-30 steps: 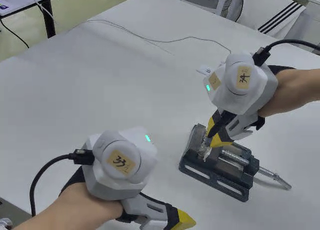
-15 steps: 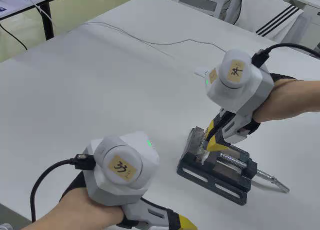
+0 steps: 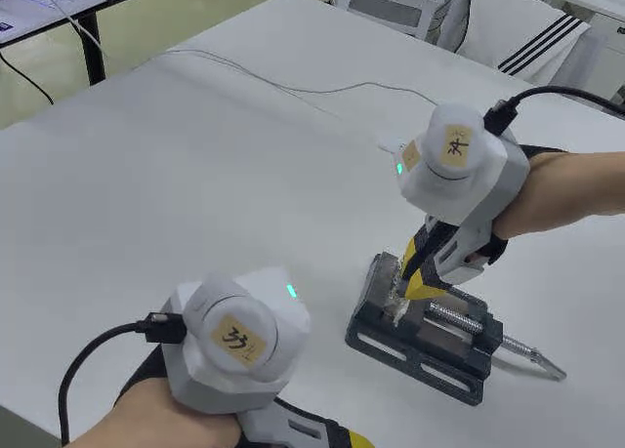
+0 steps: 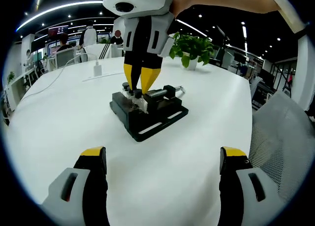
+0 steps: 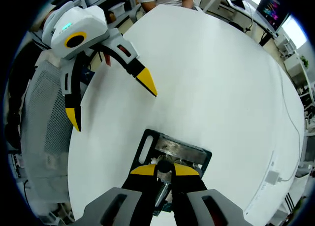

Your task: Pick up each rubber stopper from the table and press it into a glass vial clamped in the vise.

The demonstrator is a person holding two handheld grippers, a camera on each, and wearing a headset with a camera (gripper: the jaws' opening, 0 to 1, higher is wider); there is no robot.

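A black vise (image 3: 420, 343) stands on the white table (image 3: 195, 175) and clamps small glass vials (image 3: 395, 306). My right gripper (image 3: 414, 284) points down onto the vise with its yellow tips at a vial. In the right gripper view, my right gripper (image 5: 164, 170) is shut on a dark rubber stopper (image 5: 164, 165) just above the vise (image 5: 172, 146). My left gripper (image 4: 162, 154) stands open with nothing between its fingers, low over the table and aimed at the vise (image 4: 147, 115). The open left gripper (image 5: 110, 103) also shows in the right gripper view, beside the vise.
The vise's screw handle (image 3: 532, 355) sticks out to the right. A thin cable (image 3: 293, 82) runs across the far table to a white adapter (image 3: 391, 141). A chair with a striped garment (image 3: 518, 28) stands behind. A grey mesh chair (image 4: 280, 137) is near the table edge.
The right gripper stays with its tips at the vial in the vise. The left hand has drawn slightly back toward me. The head camera has shifted a little.
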